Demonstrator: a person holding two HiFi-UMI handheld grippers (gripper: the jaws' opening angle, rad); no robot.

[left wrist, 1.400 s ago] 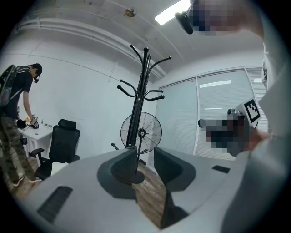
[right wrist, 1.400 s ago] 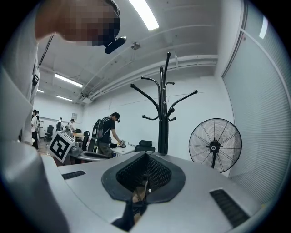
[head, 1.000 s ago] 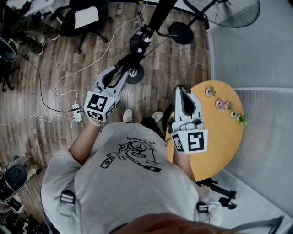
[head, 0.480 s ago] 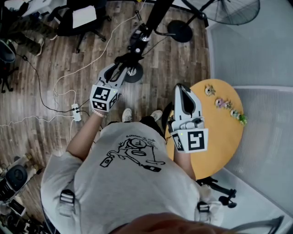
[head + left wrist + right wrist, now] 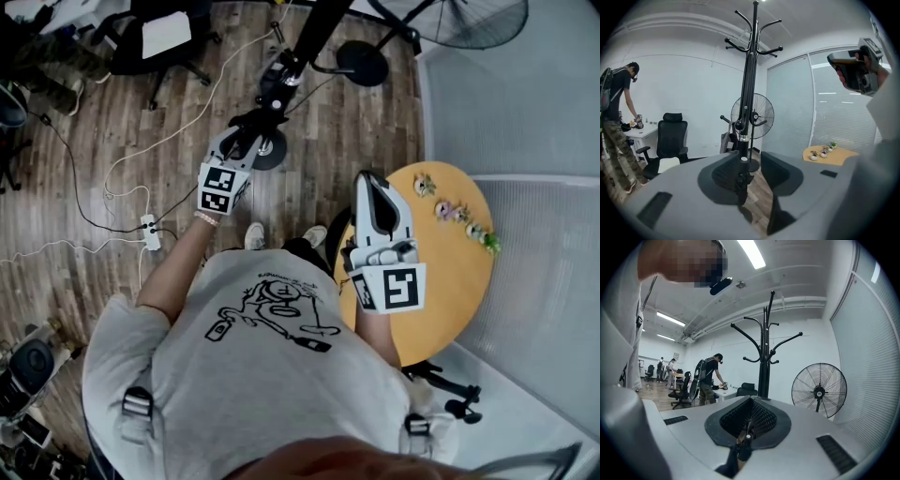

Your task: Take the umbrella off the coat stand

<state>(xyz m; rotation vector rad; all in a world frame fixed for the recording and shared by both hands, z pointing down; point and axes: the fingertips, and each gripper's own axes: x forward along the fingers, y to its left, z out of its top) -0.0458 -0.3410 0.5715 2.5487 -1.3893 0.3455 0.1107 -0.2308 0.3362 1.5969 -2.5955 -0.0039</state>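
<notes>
Held the left gripper low at the foot of the coat stand, jaws just eased partway apart and clamping nothing yet, seemingly to straddle the slim black, pale-capped umbrella upright between them, with the right gripper parked level aside, pinched closed and empty.

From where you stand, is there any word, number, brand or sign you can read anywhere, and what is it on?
No text can be read.
Grey T-shirt: a line of script above a black drawing, too small and blurred to read.
Left marker cube, right marker cube: black-and-white square patterns, no letters.
Coat stand, pedestal fan: no print shows.
</notes>
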